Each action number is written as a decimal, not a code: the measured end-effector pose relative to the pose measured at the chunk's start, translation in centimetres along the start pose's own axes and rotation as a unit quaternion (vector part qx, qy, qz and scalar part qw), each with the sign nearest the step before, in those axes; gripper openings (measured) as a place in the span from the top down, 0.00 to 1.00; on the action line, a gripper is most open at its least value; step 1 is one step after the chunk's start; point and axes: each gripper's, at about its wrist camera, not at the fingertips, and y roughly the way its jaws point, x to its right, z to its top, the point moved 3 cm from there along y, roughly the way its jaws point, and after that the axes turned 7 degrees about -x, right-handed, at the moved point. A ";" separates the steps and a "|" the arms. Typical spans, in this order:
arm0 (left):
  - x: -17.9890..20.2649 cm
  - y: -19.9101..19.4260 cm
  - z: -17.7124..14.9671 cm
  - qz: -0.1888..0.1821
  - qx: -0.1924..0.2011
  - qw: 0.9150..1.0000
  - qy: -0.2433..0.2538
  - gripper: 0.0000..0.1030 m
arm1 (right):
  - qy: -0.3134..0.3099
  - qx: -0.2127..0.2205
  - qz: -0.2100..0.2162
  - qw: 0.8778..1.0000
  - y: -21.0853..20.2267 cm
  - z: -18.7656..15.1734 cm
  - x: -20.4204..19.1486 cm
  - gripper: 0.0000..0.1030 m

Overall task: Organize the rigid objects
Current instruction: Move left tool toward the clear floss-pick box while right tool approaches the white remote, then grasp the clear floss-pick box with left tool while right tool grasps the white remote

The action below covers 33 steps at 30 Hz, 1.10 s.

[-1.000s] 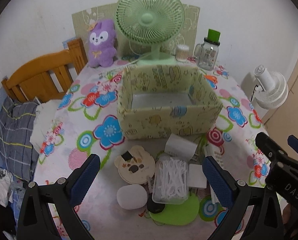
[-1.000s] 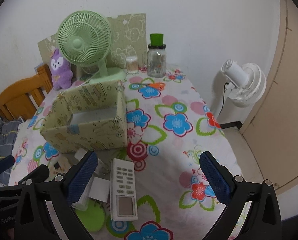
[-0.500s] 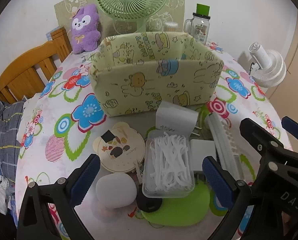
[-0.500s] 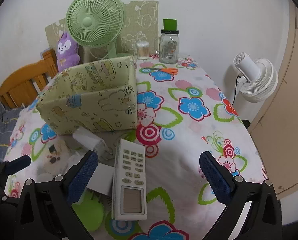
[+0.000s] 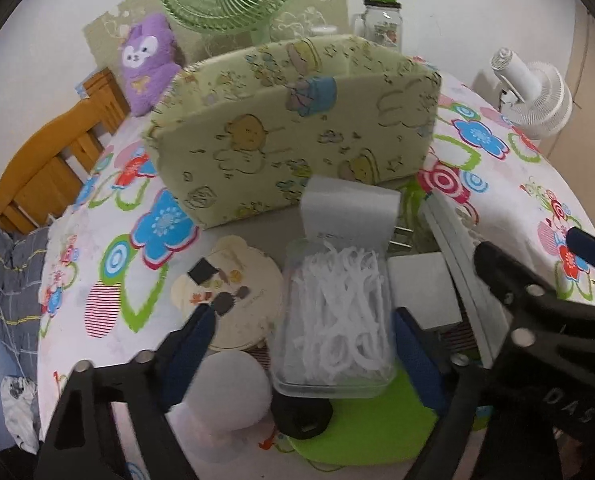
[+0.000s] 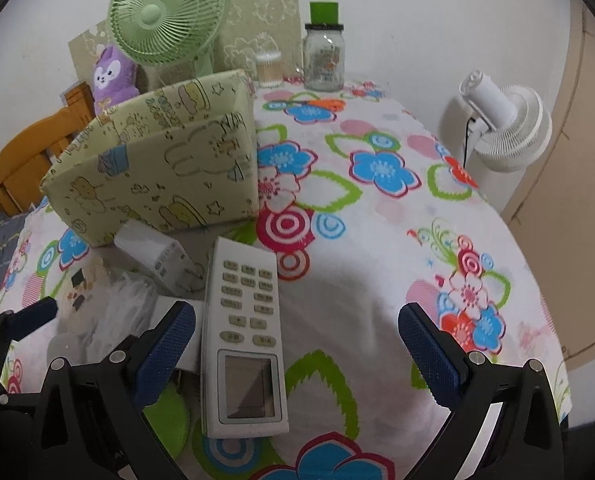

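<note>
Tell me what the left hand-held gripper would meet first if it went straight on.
Probably the clear floss box: it lies between the closing jaws of the left hand-held gripper, not yet pinched.

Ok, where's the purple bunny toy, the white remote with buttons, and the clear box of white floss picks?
purple plush bunny toy (image 6: 111,76), right wrist view, its white face.
white button remote control (image 6: 243,328), right wrist view, its keypad.
clear plastic box of white floss picks (image 5: 335,316), left wrist view, its lid.

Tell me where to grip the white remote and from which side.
Grip the white remote across its narrow width, at the middle of its long sides, coming down from above. It lies flat, face up, lengthwise toward the right gripper, whose open jaws already straddle it.
</note>
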 end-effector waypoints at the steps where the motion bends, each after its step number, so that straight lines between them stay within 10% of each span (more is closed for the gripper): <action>1: 0.1 0.2 0.0 -0.007 -0.003 1.000 0.002 0.26 | 0.002 -0.002 0.000 1.000 0.1 -0.1 0.0 0.01; 9: 0.7 0.5 0.3 -0.032 -0.008 0.999 0.011 0.43 | 0.009 -0.027 0.014 0.999 1.4 -0.3 0.0 0.09; 20: -0.2 0.2 0.3 -0.007 -0.006 1.000 0.002 0.44 | -0.007 -0.052 0.069 0.996 2.5 0.2 -2.3 0.54; 33: 0.6 0.3 0.2 -0.021 -0.011 1.000 0.002 0.44 | -0.007 -0.057 0.039 0.998 1.7 -0.2 -1.2 0.54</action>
